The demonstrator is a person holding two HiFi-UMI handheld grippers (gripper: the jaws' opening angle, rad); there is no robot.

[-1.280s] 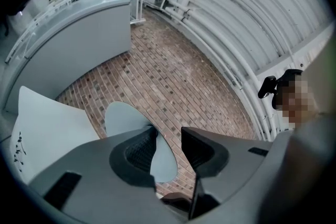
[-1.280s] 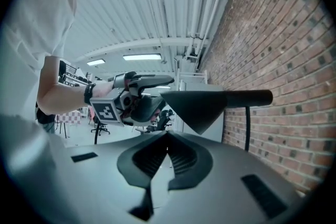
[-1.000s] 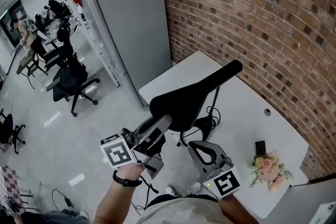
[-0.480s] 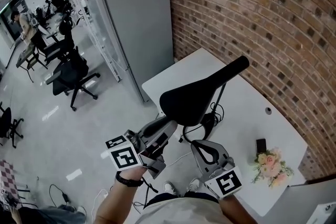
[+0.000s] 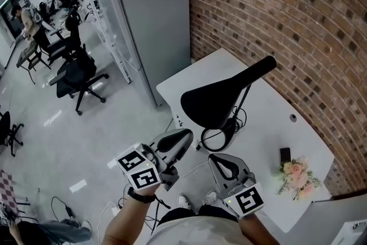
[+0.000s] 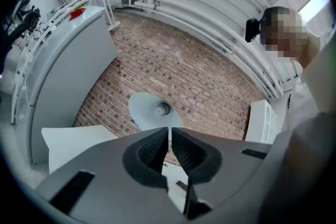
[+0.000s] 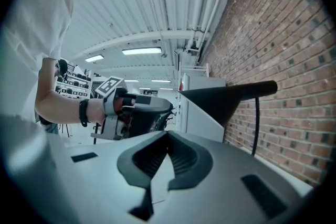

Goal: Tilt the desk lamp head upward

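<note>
A black desk lamp [image 5: 221,101] stands on a white worktop [image 5: 269,123] set against a brick wall [image 5: 287,20], its foot close to the worktop's front edge. Its long, flattened head hangs level above the worktop. The head's long axis runs from the front edge, where the wide end is, back toward the wall, where it narrows to a neck.

Two hand-held grippers wait just off the front edge, below the head. The left gripper [image 5: 186,135] has just been closing its jaws, which are now clenched almost together with nothing between them. It looks up at the pale underside of the head. The right gripper [image 5: 215,159] is also clenched and empty, with the head ahead and above it.

The left gripper seems nearer the wide end and better placed to push it up.
</note>
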